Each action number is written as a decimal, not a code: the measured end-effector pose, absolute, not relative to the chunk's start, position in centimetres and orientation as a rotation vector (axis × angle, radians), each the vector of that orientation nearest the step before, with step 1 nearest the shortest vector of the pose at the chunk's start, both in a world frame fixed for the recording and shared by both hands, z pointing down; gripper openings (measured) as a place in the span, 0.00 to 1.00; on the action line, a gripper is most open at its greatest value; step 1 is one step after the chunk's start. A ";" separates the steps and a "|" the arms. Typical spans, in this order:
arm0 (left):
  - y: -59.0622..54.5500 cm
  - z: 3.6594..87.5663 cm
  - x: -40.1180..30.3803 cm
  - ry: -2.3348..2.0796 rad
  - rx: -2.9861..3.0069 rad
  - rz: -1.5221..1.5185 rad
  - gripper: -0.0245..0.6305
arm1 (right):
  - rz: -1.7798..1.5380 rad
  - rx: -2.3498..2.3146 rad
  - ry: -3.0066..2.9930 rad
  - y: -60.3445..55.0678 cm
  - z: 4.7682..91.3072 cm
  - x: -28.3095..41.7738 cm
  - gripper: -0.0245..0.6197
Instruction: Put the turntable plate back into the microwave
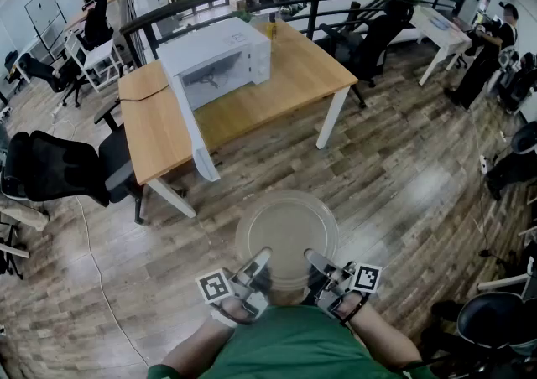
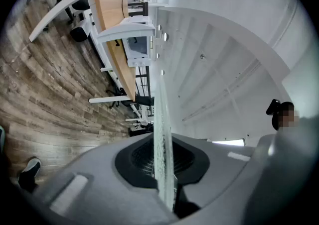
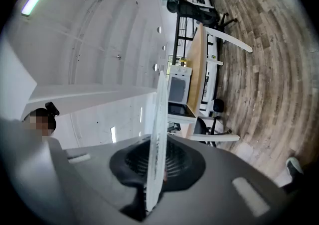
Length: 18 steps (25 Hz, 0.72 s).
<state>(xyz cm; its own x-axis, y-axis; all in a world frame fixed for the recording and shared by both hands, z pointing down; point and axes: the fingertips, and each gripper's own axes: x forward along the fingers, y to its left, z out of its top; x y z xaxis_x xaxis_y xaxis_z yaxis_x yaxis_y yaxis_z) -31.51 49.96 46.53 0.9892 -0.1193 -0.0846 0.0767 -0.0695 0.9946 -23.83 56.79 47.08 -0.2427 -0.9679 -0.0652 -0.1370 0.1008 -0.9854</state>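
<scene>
Left gripper view first: my left gripper [image 2: 162,171] has its jaws nearly together, pinched on the rim of the glass turntable plate [image 2: 161,119], which runs edge-on straight out from between them. The right gripper [image 3: 155,171] has the same narrow clamp on the plate's rim, a little further round. In the head view the plate lies flat just ahead of both grippers, held over the wooden floor [image 1: 394,176] and close to my body. Well ahead of the grippers and off to the left, the white microwave [image 1: 222,54] stands on a wooden table [image 1: 294,75], its door [image 1: 195,130] swung open toward me. As I judge it, the pick-up is done and the door is ready. What's left is carrying the plate to the table, sliding it into the cavity, seating it and letting go.
</scene>
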 end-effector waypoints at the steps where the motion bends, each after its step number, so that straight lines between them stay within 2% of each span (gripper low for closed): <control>1: 50.0 46.4 -31.2 -0.033 1.632 -0.171 0.09 | -1.247 -1.122 1.528 56.8 47.1 -23.6 0.09; 18: 53.0 44.6 -25.7 -0.044 1.650 -0.259 0.09 | -1.213 -1.128 1.646 59.3 44.8 -17.8 0.10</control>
<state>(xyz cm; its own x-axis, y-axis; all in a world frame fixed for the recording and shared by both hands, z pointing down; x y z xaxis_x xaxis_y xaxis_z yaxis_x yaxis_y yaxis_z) -25.73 53.02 44.63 0.9728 -0.1827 -0.1426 0.1261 -0.0990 0.9871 -17.84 59.27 44.84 -0.2970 -0.9511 -0.0845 -0.2009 0.1487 -0.9682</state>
